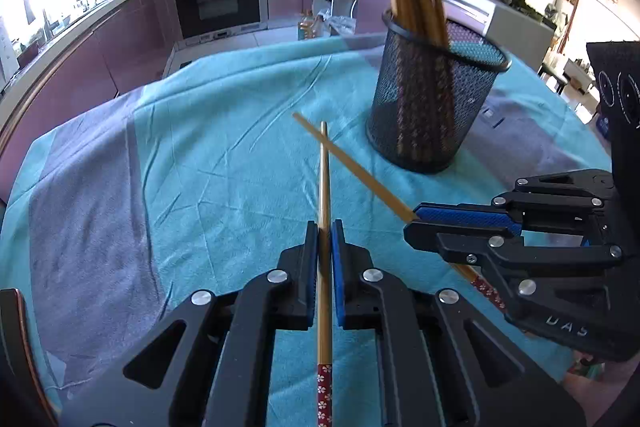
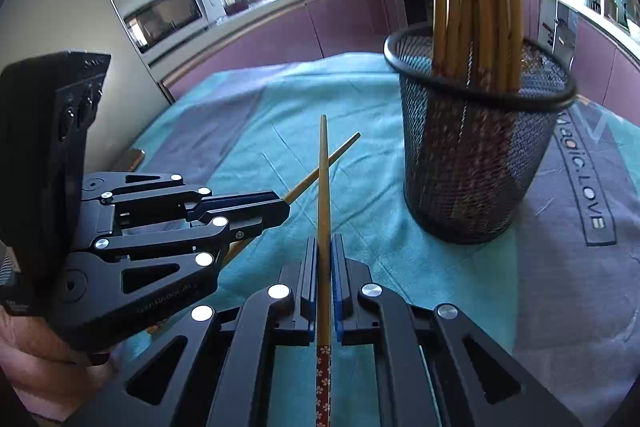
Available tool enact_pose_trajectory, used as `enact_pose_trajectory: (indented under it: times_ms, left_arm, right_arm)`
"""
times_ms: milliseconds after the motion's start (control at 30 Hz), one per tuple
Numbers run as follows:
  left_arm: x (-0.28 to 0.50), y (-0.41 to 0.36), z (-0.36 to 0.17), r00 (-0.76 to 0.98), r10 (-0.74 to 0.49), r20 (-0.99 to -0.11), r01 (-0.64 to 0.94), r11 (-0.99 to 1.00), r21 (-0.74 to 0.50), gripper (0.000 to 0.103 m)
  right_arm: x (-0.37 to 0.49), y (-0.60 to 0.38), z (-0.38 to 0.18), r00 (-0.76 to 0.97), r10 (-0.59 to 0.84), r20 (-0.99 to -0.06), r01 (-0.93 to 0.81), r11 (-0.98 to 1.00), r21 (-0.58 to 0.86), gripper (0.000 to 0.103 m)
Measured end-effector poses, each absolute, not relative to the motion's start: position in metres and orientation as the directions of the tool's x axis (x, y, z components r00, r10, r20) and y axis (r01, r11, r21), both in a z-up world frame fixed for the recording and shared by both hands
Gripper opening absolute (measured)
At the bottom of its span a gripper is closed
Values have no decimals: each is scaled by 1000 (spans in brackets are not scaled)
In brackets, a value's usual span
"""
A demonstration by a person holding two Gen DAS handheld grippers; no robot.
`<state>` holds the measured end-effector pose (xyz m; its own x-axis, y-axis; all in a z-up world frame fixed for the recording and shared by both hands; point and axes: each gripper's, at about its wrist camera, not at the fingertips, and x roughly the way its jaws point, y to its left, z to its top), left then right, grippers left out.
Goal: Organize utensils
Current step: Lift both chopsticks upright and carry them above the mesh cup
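Gripping one bamboo chopstick each, your left gripper and right gripper cross tips near-left of the black mesh cup of chopsticks.

The cloth carries the words "Magic. LOVE"; the right gripper shows the letters "DAS" on its black body

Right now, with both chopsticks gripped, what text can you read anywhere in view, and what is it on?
"Magic. LOVE": printed on the grey band of the teal cloth, beside the mesh holder.
"UAS": only partly legible, on the right hand-held gripper body.
Small lettering on the left hand-held gripper body: too blurred to read.
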<state>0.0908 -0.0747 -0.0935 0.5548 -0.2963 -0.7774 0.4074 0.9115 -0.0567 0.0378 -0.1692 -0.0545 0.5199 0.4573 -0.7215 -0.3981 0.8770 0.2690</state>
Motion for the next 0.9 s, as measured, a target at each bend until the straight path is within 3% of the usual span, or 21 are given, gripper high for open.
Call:
enact_pose_trajectory:
  times_ms: [433,900]
  left_arm:
    - [68,-55,-42,572,-436,-695,465,870,-164,7]
    - [52,-56,-14,583,-504,-638,495,842,-214,7]
  right_arm:
    - [13,-191,-12,602,515,-611,-423,854,303,6]
    - [10,-207,7,642,526,-558,-418,850,321,6]
